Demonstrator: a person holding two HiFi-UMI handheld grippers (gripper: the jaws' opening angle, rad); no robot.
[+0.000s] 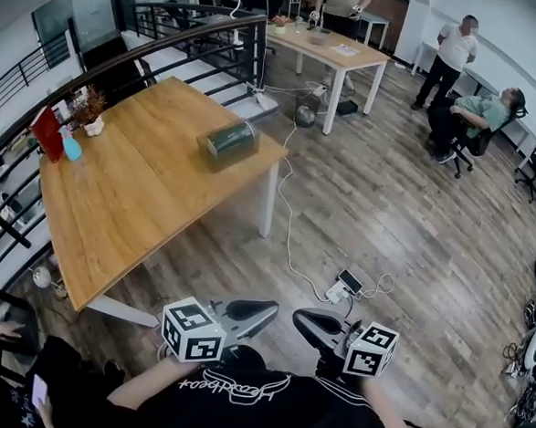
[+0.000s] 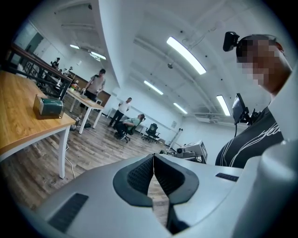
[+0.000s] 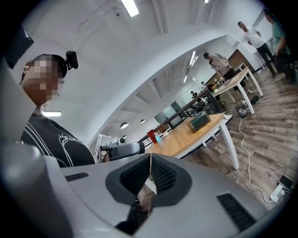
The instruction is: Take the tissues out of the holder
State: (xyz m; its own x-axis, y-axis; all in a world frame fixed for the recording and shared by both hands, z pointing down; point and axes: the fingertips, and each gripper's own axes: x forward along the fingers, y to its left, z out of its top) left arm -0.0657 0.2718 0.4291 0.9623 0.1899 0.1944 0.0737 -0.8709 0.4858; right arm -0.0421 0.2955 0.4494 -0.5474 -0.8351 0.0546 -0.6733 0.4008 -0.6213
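**Writing:** white script point(image 1: 233, 384) across your black top, too distorted to read. Any print on the holder is too small to make out.

**Left gripper** point(image 1: 273, 307): held low at your chest, jaws clenched together, nothing between them.

**Right gripper** point(image 1: 299, 319): also pinched closed and empty, its tip facing the left one's, near it.

**Tissue holder** point(image 1: 230, 143): a dark green box on the wooden table point(image 1: 140, 209), near its far right corner and well apart from both grippers.

**Also on the table:** a red object point(image 1: 47, 134), a blue cup point(image 1: 71, 147) and a potted plant point(image 1: 90, 112), grouped at the edge by the black railing point(image 1: 37, 115).

**Room:** open office with a plank floor point(image 1: 387, 217). A white cable point(image 1: 290, 219) runs to a power strip point(image 1: 339, 291). A white table point(image 1: 330, 46) stands beyond, with one standing person point(image 1: 455, 50) and one seated person point(image 1: 481, 112) nearby.
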